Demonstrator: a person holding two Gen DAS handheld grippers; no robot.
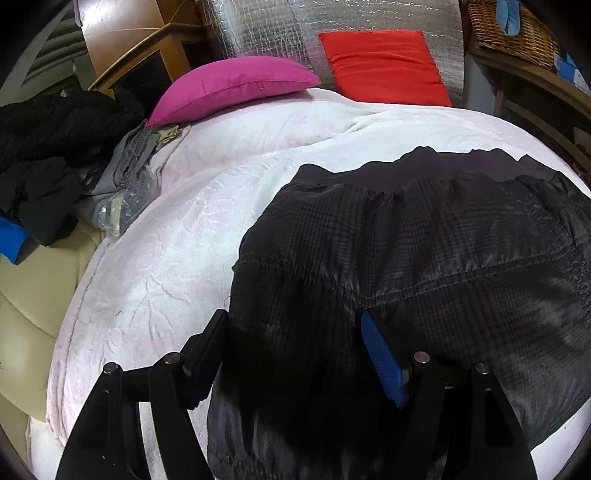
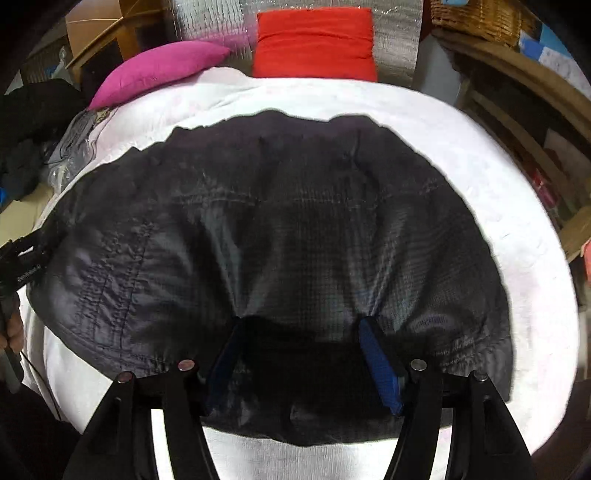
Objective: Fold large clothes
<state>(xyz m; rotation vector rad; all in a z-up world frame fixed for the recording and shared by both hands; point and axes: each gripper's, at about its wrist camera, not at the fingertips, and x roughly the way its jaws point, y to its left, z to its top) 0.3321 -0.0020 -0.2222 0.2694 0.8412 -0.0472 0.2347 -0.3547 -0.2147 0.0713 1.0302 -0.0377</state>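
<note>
A large dark checked padded jacket [image 1: 424, 258] lies spread on a white blanket [image 1: 221, 184]; it also shows in the right wrist view [image 2: 288, 221]. My left gripper [image 1: 295, 328] is open, its jaws wide apart over the jacket's left near edge, with fabric lying between the fingers [image 1: 380, 362]. My right gripper [image 2: 299, 332] is open over the jacket's near hem, its blue-padded fingers [image 2: 376, 358] pressing into the cloth at either side of a fold. The left gripper's body [image 2: 22, 266] shows at the left edge of the right wrist view.
A magenta cushion [image 1: 232, 86] and a red cushion [image 1: 384, 66] lie at the blanket's far end against a silver foil wall. A heap of black and grey clothes [image 1: 55, 158] is at the left. Wooden shelves [image 2: 517, 110] and a wicker basket [image 1: 513, 29] stand at the right.
</note>
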